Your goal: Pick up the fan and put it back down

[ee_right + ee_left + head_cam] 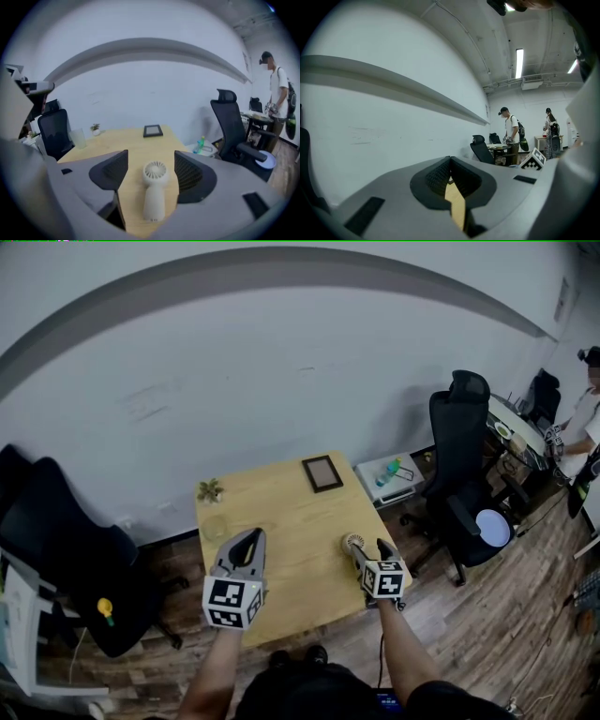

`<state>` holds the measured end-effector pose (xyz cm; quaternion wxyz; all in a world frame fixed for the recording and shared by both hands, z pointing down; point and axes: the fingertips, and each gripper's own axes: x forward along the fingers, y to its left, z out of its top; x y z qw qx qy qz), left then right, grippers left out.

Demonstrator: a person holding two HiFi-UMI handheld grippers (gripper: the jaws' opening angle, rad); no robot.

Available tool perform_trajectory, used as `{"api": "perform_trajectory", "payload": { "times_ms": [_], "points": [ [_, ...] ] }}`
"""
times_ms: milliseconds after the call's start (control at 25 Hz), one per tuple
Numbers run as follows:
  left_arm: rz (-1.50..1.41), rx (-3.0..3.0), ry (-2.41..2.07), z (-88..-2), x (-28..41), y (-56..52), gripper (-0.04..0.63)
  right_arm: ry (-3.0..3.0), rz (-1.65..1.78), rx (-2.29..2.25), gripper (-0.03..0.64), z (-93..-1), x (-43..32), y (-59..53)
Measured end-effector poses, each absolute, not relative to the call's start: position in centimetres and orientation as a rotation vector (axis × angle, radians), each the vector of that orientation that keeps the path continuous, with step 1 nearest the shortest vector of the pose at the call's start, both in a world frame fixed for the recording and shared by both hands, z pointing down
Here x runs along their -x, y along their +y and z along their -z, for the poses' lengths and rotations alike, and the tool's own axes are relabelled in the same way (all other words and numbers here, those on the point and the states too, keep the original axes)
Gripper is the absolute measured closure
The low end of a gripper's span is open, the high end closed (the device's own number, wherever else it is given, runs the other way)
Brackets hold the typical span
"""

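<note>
Right gripper (151, 158) gapes around the untouched fan (154, 192); left gripper (450, 161) pinched together, table (457, 210) mostly hidden.

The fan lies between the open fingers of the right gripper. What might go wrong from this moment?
1. The fan lies close between the fingers of the right gripper. If the gripper draws away crooked, a finger may catch the fan and drag it.
2. In the head view the fan lies near the front right corner of the table. A push may send it over the edge to the floor.
</note>
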<state>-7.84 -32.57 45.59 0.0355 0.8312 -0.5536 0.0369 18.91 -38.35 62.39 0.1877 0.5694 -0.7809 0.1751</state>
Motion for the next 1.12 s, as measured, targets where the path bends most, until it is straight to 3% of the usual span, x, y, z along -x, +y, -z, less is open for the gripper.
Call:
{"api": "perform_trajectory", "payload": {
  "times_ms": [360,680,760,960,1120],
  "points": [
    [-0.014,-2.599,-1.744,-41.8,8.2,-32.7,0.572,-2.548,0.120,-1.770,0.324,-40.3,-17.8,-37.0],
    [0.005,-2.601,-1.789,-40.4,9.1,-32.7,0.572,-2.598,0.206,-1.798,0.350,-36.9,-17.7,-35.2],
    [0.004,-2.598,-1.792,-40.4,9.2,-32.6,0.572,-2.589,0.211,-1.804,0.390,-37.0,-17.6,-35.0],
    [0.003,-2.598,-1.798,-40.3,9.3,-32.5,0.572,-2.534,0.191,-1.822,0.580,-37.6,-17.8,-35.1],
    [0.002,-2.599,-1.807,-40.1,9.3,-32.6,0.572,-2.546,0.164,-1.762,0.601,-38.2,-17.2,-35.0]
  ]
}}
